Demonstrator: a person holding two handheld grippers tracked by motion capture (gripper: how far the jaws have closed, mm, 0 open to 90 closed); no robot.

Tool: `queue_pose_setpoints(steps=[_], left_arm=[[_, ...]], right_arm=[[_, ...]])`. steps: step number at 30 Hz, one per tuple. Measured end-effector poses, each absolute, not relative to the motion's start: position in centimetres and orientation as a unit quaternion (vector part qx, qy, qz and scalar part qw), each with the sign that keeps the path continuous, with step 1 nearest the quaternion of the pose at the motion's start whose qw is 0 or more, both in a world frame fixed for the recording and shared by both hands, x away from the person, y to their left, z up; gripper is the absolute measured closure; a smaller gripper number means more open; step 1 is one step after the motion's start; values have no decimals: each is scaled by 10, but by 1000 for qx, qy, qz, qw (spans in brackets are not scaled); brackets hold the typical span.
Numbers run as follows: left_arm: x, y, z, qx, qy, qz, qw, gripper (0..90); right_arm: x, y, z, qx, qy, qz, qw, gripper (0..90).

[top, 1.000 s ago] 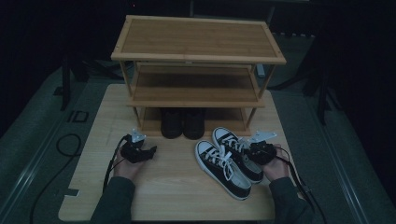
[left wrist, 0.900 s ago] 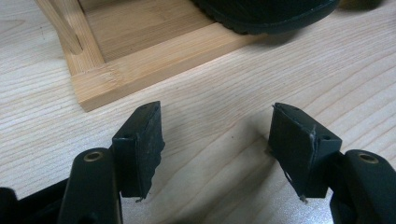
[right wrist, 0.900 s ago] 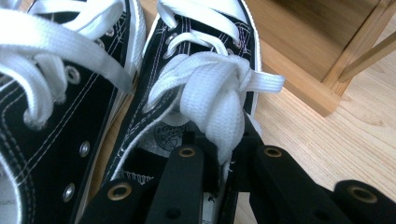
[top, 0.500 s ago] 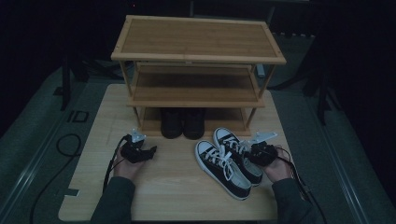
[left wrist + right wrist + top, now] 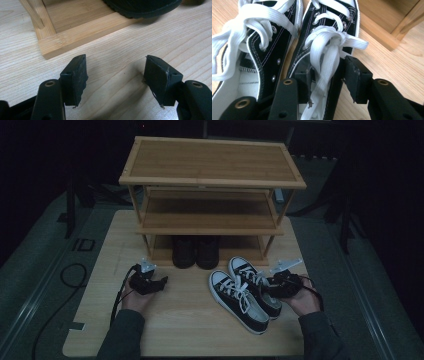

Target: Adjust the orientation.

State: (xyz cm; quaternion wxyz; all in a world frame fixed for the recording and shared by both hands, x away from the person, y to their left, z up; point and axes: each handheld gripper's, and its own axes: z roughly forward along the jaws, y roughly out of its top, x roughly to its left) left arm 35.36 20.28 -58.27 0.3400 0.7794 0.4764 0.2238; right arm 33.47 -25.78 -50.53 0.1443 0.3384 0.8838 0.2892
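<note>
Two black sneakers with white laces lie side by side on the wooden table, the left one (image 5: 235, 301) (image 5: 265, 53) and the right one (image 5: 251, 281) (image 5: 329, 22). My right gripper (image 5: 267, 287) (image 5: 329, 80) sits at the right sneaker's opening. Its jaws have just been opening. One jaw is inside the shoe and the other outside, with the side wall and a lace between them, not pressed. My left gripper (image 5: 162, 282) (image 5: 116, 77) rests open and empty on the table near the rack's front left corner.
A three-tier bamboo shoe rack (image 5: 210, 162) (image 5: 82, 32) (image 5: 387, 27) stands at the back of the table. A pair of dark shoes (image 5: 196, 251) (image 5: 142, 7) sits on its bottom shelf. Cables trail from both grippers; dark floor surrounds the table (image 5: 185, 325).
The right gripper's jaws have spread apart around the right sneaker's side wall. The left hand and gripper have kept still.
</note>
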Motion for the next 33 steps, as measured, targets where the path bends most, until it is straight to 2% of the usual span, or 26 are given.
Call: queue_pose_setpoints(steps=[17,33], left_arm=[[353,203,-583,779,477,224,340,357],[353,203,-583,779,477,224,341,357]], right_arm=[[317,-261,-468,325,875,320,165,412],[307,-238,-490,316,891,296,140,377]])
